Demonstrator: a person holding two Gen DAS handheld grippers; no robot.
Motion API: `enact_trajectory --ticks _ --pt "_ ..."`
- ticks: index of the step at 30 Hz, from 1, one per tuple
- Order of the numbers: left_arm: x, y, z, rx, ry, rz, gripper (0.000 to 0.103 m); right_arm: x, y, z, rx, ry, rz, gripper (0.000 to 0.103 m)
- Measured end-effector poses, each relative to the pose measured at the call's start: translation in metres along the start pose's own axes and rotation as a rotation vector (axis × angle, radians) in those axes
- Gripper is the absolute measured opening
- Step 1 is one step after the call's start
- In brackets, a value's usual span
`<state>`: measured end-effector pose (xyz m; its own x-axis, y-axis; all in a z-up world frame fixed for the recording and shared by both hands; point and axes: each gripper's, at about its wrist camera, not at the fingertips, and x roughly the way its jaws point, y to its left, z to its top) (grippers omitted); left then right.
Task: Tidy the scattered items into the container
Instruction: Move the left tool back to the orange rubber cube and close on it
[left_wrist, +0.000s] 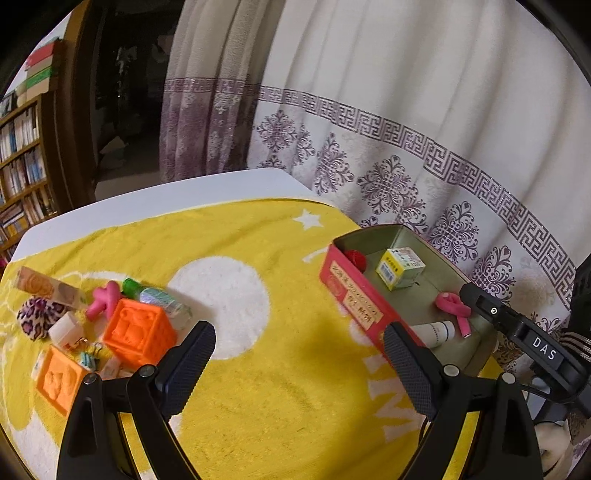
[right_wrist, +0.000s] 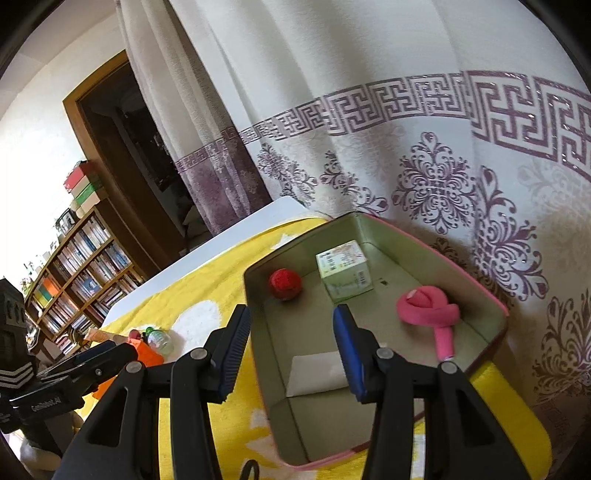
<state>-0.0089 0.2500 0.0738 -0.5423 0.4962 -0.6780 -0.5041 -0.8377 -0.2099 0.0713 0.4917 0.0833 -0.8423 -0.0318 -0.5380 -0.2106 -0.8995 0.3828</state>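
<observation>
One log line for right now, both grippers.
left gripper: open, empty | right gripper: open, empty, over tin | orange blocks still out

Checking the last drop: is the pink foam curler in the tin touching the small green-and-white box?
Apart. In the right wrist view, bare tin floor separates the pink foam curler from the small green-and-white box.

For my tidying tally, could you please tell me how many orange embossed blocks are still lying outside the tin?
2. One orange block lies amid the clutter pile; the other orange block lies nearer the camera, at the pile's left edge. More could be hidden behind the left tool.
</observation>
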Motion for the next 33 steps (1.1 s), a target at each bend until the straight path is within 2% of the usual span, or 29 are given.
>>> enact_trajectory --ticks 12,16,25,29,33 --pt "-0.019 0.052 -0.013 -0.083 -0.020 0.061 0.094 0.015 0.043 -0.007 -0.066 0.031 0.041 0.051" --pt "-0.029 0.075 -0.017 -0.114 -0.031 0.092 0.094 0.021 0.058 -0.011 -0.088 0.044 0.055 0.058" --pt "-0.054 0.141 -0.032 -0.219 -0.064 0.208 0.094 0.041 0.092 -0.025 -0.144 0.098 0.096 0.063" --pt "-0.058 0.162 -0.038 -0.251 -0.068 0.230 0.094 0.045 0.104 -0.031 -0.168 0.116 0.109 0.068" --pt "-0.055 0.173 -0.041 -0.235 -0.051 0.240 0.094 0.048 0.115 -0.035 -0.190 0.123 0.117 0.073"
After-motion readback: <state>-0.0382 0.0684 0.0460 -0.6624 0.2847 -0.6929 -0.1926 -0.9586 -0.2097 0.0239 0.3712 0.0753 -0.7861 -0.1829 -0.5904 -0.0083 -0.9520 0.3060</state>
